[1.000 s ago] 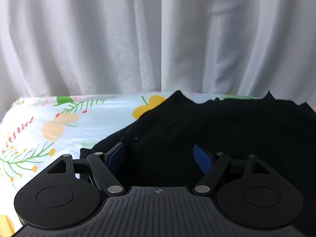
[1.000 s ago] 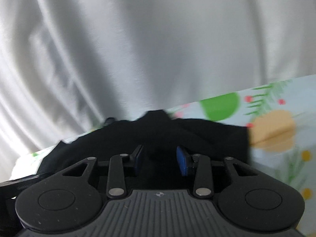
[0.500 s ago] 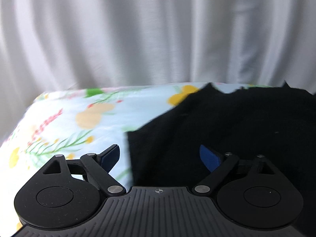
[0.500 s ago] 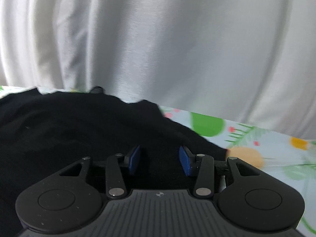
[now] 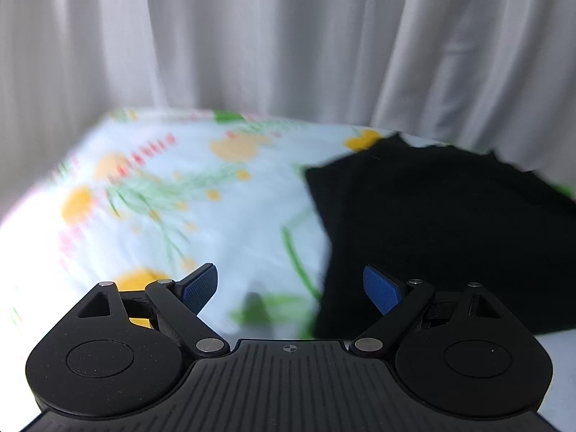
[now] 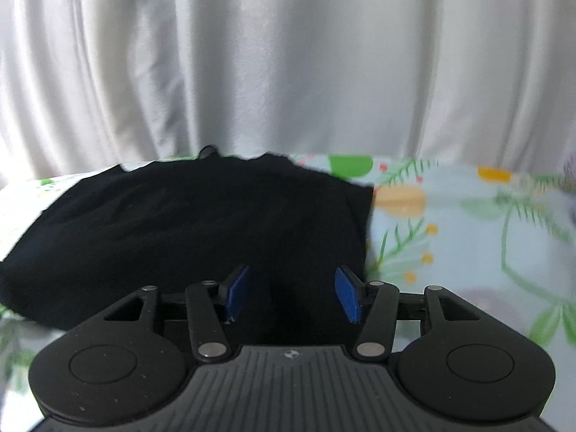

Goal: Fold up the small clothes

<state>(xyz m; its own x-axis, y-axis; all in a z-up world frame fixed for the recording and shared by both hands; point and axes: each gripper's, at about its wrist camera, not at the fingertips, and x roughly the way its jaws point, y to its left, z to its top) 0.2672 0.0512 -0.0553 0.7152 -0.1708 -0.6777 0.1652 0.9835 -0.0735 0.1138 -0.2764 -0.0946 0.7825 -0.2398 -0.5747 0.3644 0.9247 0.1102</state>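
A black garment [image 5: 442, 223] lies folded flat on the flower-printed cloth [image 5: 162, 208]. In the left wrist view it fills the right side, and my left gripper [image 5: 291, 289] stands open over the cloth just left of its near left corner, nothing between the blue pads. In the right wrist view the same garment [image 6: 187, 230] covers the left and middle. My right gripper [image 6: 292, 293] hovers above its near right part, jaws opening, with only the fabric lying below them and the pads touching nothing.
White curtains [image 5: 288, 43] hang close behind the far edge of the surface in both views. The printed cloth [image 6: 475, 237] stretches bare to the right of the garment in the right wrist view. The left edge of the surface drops off in the left wrist view.
Both grippers have drawn back from the garment, the left one sliding off to its left. The left jaws spread wider early on; the right jaws keep spreading.
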